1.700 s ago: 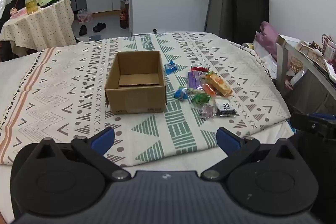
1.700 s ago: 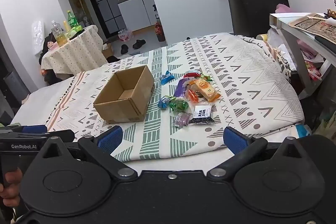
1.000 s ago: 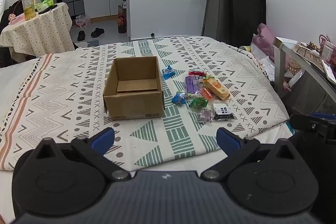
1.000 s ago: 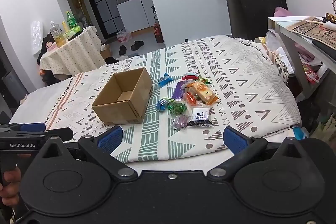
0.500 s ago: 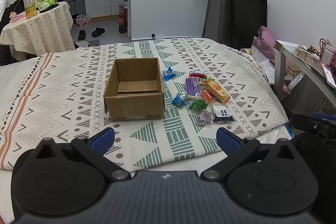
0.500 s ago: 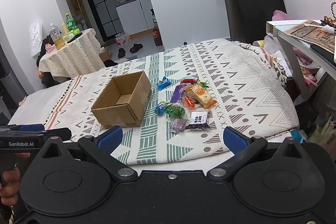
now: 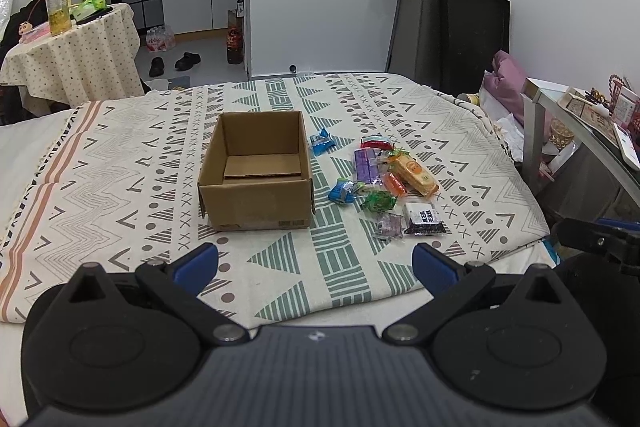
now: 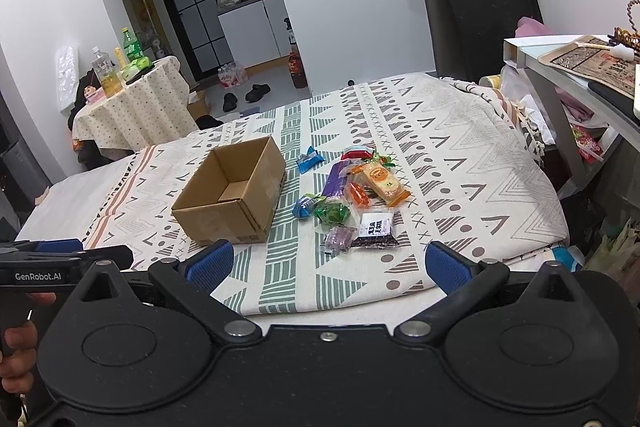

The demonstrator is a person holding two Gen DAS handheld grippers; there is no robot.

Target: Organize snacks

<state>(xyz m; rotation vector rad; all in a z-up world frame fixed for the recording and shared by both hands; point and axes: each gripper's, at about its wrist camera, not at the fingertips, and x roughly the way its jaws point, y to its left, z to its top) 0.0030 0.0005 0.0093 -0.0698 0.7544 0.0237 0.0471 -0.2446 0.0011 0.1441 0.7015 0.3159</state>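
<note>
both grippers (left gripper [image 7: 315, 263], right gripper [image 8: 327, 265]) gaping wide, holding nothing, pulling back slightly; box [image 7: 256, 169] mid-frame staying empty, snacks [image 7: 384, 183] lying untouched beside — sorting not started.

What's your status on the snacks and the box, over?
Left gripper and right gripper open, empty, short of the bed. Cardboard box empty. Snacks loose beside it on the blanket. Nothing in the way.
</note>
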